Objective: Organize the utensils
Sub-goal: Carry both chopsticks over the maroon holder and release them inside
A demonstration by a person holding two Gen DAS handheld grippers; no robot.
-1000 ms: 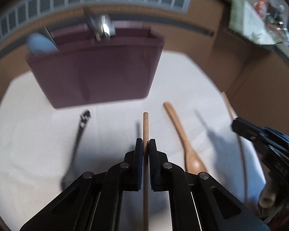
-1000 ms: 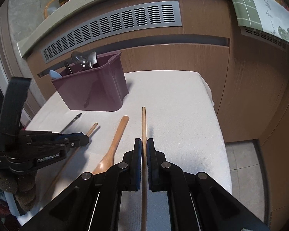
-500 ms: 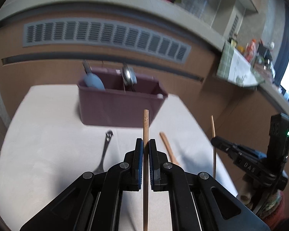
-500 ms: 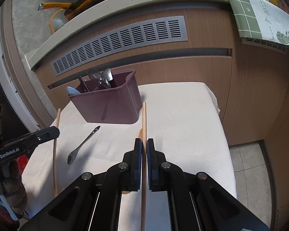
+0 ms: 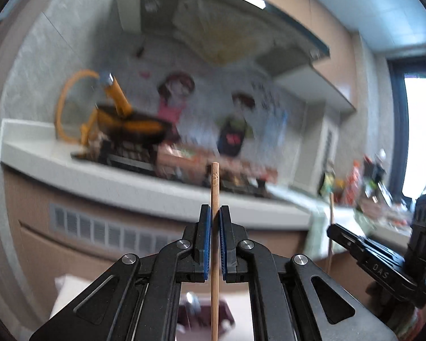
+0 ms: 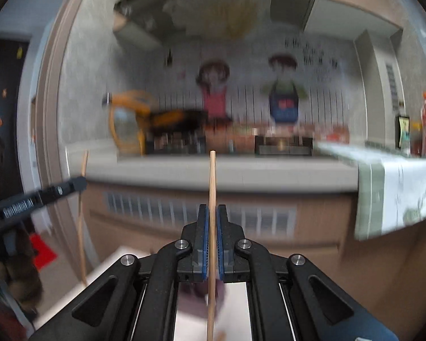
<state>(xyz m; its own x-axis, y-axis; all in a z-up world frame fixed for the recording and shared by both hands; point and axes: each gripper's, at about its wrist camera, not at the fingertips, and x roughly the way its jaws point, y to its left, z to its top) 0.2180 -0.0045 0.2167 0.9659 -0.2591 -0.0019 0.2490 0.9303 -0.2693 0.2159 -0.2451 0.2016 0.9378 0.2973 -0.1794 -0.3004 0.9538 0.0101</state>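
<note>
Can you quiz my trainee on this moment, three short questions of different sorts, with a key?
1. True or false: the left gripper is empty.
2. Multiple choice: the stick in the right gripper points A) straight ahead past the fingertips, B) crosswise to the jaws, C) down out of sight.
3. Fill in: in the right wrist view, the other gripper shows at the ___ edge.

Key
1. False: its blue pads clamp a wooden chopstick.
2. A: the second chopstick runs forward between the shut pads, its tip before the countertop.
3. Left, holding its own chopstick.
</note>
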